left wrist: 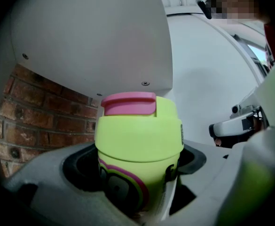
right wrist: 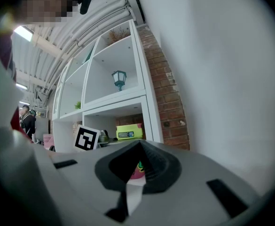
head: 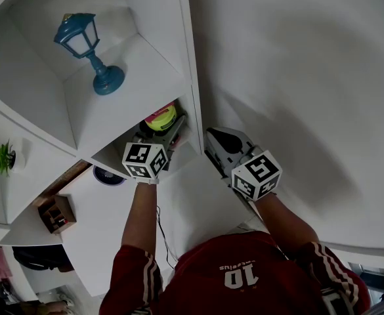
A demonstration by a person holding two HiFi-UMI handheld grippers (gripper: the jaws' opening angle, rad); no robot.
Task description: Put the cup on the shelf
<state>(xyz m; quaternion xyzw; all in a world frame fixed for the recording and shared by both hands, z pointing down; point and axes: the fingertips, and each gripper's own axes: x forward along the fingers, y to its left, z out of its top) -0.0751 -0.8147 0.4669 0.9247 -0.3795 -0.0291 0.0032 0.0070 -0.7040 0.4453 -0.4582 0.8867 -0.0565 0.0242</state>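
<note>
A yellow-green cup [head: 160, 117] with a pink lid sits inside a lower compartment of the white shelf unit [head: 136, 77]. My left gripper [head: 159, 128] is shut on the cup [left wrist: 138, 140], its jaws pressing the cup's body from both sides, under a white shelf board [left wrist: 95, 36]. Whether the cup's base rests on the shelf is hidden. My right gripper [head: 213, 136] hangs just right of the shelf's side panel, shut and empty. The right gripper view shows the cup [right wrist: 129, 131] and the left gripper's marker cube [right wrist: 86, 139] in that compartment.
A blue lantern [head: 86, 48] stands one compartment up. A small green plant [head: 3, 156] and a little wooden box [head: 56, 213] occupy shelves to the left. Brick wall [left wrist: 29, 121] backs the compartment. A plain white wall [head: 297, 77] lies to the right.
</note>
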